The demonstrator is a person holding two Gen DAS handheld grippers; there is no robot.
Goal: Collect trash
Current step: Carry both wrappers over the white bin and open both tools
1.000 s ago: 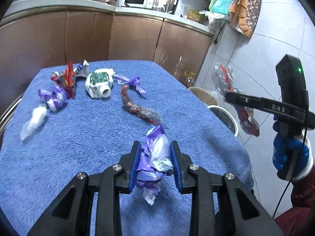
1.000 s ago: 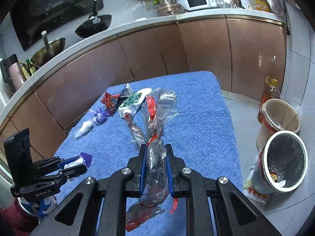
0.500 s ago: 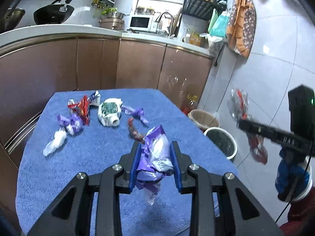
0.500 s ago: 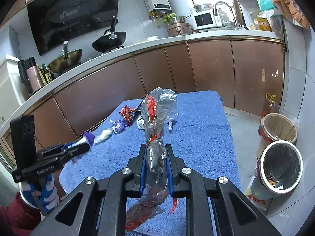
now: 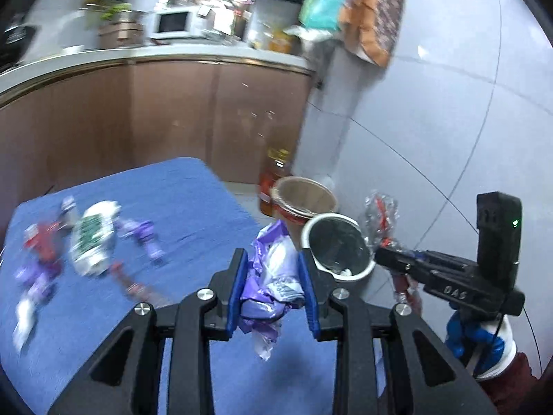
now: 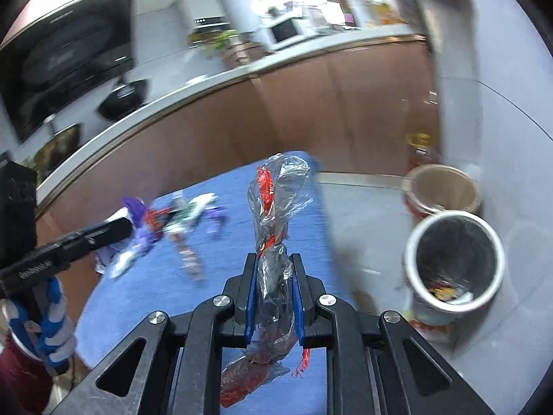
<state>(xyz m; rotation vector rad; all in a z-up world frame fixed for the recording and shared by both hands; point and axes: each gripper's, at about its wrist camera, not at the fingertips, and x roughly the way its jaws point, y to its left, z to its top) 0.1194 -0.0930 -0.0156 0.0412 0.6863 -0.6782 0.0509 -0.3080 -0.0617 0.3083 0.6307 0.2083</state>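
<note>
Trash (image 5: 90, 242) on blue towelled table (image 5: 193, 200), kitchen cabinets (image 5: 172, 117) behind; both fingers clamped on wrappers.

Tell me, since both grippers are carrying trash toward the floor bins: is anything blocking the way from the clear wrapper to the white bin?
Nothing visible does. The right gripper holds the clear wrapper above the blue table's edge; the white bin stands open-topped on the floor to its right, with bare floor between them.

My left jaws' blue pads (image 5: 237, 290) frame a purple-and-white wrapper (image 5: 273, 276); my right wrapper (image 6: 276, 207) is clear with red print, above the blue-towelled table (image 6: 228, 269).
</note>
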